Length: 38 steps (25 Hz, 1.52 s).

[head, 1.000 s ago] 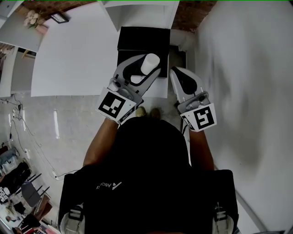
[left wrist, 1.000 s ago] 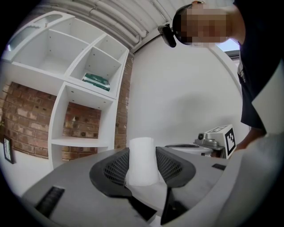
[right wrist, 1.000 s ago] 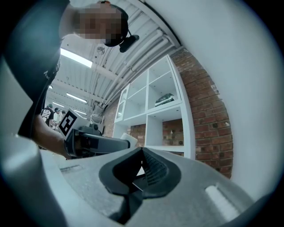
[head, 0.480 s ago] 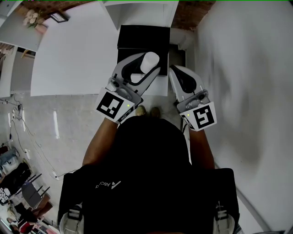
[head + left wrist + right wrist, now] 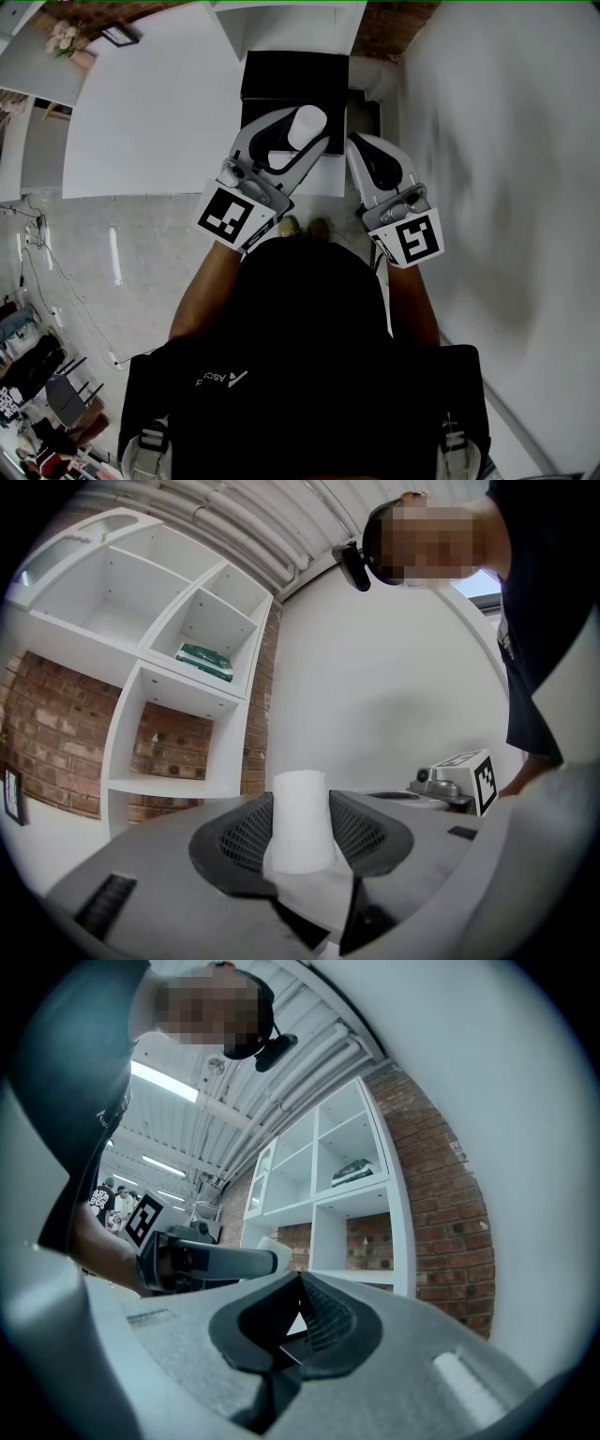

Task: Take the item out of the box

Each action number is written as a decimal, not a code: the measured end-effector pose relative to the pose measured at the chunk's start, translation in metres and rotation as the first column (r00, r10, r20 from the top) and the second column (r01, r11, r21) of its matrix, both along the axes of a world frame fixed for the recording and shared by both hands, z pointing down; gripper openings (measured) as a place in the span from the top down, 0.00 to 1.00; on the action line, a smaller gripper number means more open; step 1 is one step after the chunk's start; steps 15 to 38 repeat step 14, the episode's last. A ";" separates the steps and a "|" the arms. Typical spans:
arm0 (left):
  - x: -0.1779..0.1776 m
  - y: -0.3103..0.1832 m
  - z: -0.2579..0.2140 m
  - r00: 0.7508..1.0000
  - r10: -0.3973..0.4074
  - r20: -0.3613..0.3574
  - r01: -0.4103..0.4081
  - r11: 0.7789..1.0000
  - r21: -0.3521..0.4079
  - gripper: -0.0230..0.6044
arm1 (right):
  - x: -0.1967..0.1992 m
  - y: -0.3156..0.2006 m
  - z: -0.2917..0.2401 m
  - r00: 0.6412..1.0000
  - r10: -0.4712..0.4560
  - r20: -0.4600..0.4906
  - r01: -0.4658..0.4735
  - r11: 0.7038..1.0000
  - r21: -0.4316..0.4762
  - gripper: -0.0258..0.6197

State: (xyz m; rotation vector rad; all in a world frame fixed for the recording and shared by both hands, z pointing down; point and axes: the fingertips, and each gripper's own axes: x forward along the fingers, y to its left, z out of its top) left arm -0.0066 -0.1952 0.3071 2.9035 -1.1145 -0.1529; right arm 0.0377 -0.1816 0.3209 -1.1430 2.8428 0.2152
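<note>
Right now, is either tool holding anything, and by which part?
The left gripper holds a white cylinder by its sides, one end past the jaws; the right gripper holds nothing.

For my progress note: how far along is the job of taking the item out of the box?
Done: the white item looks lifted out of the black box. In hand: the left tongs are shut on it, above the box's near edge; the right tongs are shut and empty. Left: probably only to set it down, perhaps on the white table.
</note>
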 end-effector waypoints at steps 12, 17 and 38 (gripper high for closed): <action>0.002 -0.001 -0.005 1.000 0.019 -0.017 -0.019 1.000 0.014 0.67 | 0.001 0.000 -0.001 1.000 0.017 -0.001 -0.017 1.000 0.003 0.96; 0.002 -0.002 -0.004 1.000 0.018 -0.016 -0.018 1.000 0.014 0.67 | 0.002 0.000 0.000 1.000 0.019 -0.001 -0.019 1.000 0.002 0.96; 0.002 -0.002 -0.004 1.000 0.018 -0.016 -0.018 1.000 0.014 0.67 | 0.002 0.000 0.000 1.000 0.019 -0.001 -0.019 1.000 0.002 0.96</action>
